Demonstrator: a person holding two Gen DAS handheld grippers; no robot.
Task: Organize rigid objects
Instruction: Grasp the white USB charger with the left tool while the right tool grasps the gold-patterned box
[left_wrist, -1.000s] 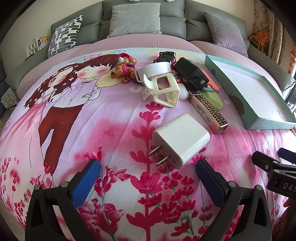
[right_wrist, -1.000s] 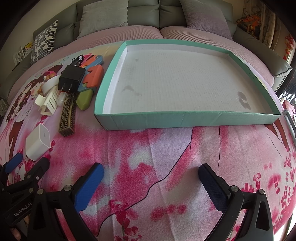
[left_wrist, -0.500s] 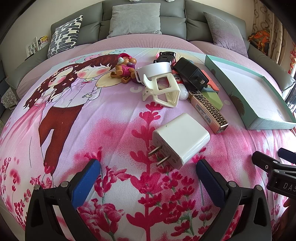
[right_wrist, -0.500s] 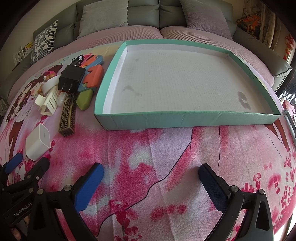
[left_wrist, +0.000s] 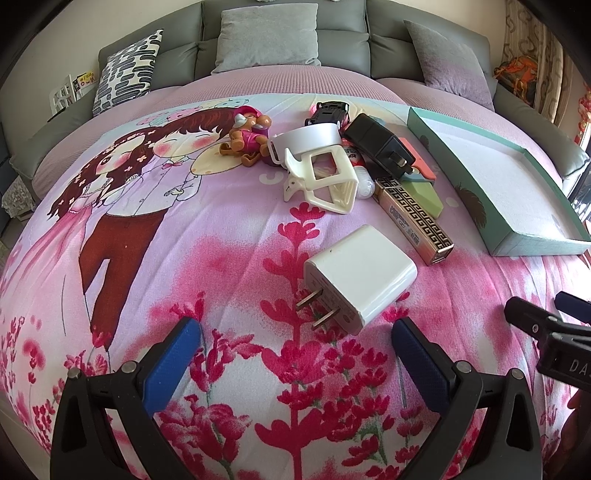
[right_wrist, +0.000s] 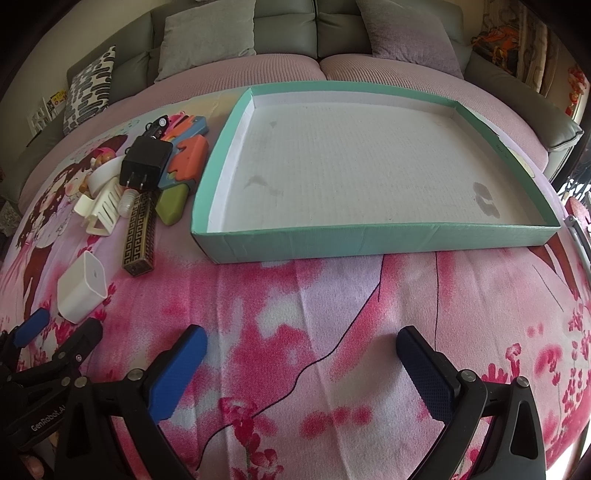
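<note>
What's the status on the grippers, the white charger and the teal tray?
Left gripper open, right gripper open. White plug-in charger block just ahead of left, untouched. Shallow teal cardboard tray holds nothing.

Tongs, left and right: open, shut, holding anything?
Left tongs: open, holding nothing.
Right tongs: open, holding nothing.

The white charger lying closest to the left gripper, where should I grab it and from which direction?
Grip the white charger across its two smooth long sides, behind the plug face, coming straight down from above with the left gripper, which is open. It lies flat on the blanket, apart from the pile, and its prongs point toward the gripper, so that end probably offers poor purchase.
</note>
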